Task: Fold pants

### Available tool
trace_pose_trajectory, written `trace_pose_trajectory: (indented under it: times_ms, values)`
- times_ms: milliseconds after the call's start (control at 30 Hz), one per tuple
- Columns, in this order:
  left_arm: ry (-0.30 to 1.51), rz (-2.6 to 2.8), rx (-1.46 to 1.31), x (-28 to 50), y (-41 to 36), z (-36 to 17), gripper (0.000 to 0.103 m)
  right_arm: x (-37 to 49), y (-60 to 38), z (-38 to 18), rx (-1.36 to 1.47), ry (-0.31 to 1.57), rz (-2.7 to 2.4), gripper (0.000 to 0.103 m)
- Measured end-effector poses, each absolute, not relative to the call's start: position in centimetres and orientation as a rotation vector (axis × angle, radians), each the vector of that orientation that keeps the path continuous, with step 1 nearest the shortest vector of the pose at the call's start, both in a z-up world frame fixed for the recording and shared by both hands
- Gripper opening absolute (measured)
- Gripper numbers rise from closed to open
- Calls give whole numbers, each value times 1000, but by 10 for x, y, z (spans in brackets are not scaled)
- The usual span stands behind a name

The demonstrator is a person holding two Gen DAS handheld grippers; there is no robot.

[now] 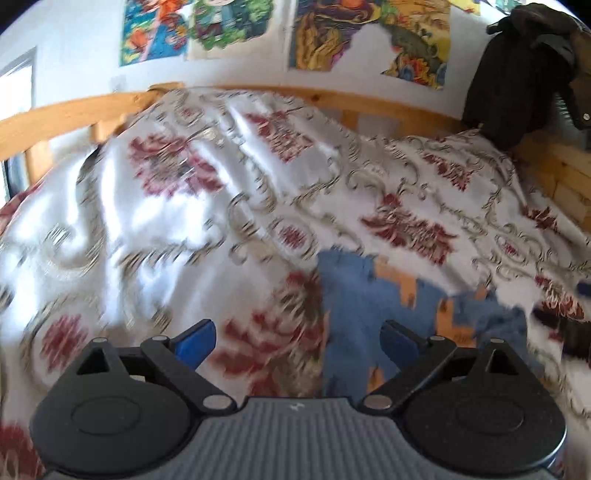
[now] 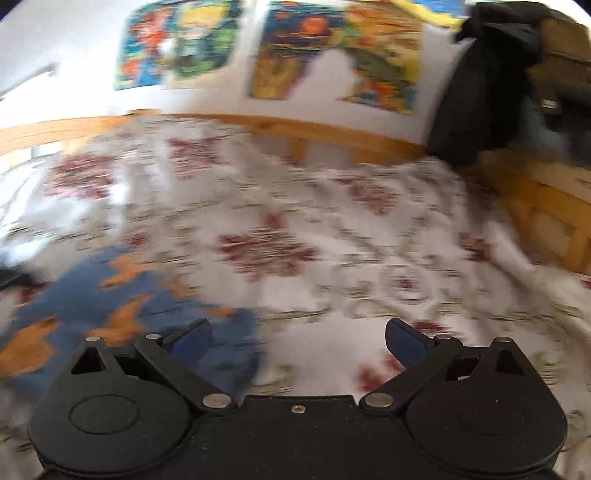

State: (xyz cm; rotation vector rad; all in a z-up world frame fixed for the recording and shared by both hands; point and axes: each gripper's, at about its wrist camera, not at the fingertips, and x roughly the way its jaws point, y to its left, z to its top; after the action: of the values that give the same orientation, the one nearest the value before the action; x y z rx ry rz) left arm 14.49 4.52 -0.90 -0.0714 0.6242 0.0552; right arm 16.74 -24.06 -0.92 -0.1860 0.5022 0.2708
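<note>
**Both grippers wide open over the bed, pants loose on the cover**

Landmark: pants (image 1: 354,295), blue with orange patches, lying on the bed's floral cover (image 1: 221,206).

Edges / room:
- Left wrist view: the pants' left edge runs straight down the frame, just right of centre. Left of that edge is bare cover with broad folds. Beyond the pants the cover rises to a wood rail (image 1: 66,107) against the wall.
- Up and right of the pants a dark garment (image 1: 517,85) hangs over the bed's wood corner. Well apart from the pants.
- Posters (image 1: 369,33) on the wall behind the rail.
- Right wrist view: the pants (image 2: 110,295) fill the lower left; their right edge ends near frame centre. Right of that edge the cover (image 2: 369,240) is bare out to the wood side frame (image 2: 546,221). Heavy motion blur, so fabric detail is unreadable.

Pose:
- Left gripper (image 1: 298,341): jaws spread wide, nothing between them. It looks along the pants' left edge, with the right fingertip (image 1: 397,341) in front of the blue fabric and the left fingertip over cover. Contact: cannot tell.
- Right gripper (image 2: 298,339): jaws spread wide, empty. Left fingertip (image 2: 190,341) in front of the pants, right fingertip over bare cover. Contact: cannot tell.
</note>
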Motion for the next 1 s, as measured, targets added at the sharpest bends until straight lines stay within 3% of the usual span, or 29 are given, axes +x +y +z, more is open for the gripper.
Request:
trace_pose_trajectory:
  times_ms: [300,433,733,1000]
  values:
    - [730,95,-22,219,25,-43,102,160,-210,-32,-348,694,369,101]
    - [741,65,-92,211,43,-48,103,165,-223,-29,-267,746,390,102]
    - [755,54,-35,173,34,-25,103,168,-233,-8,-106,581,389,102]
    - [829,86,-61,162,35,-44,102,183,-225,-32,-184,713,351,102]
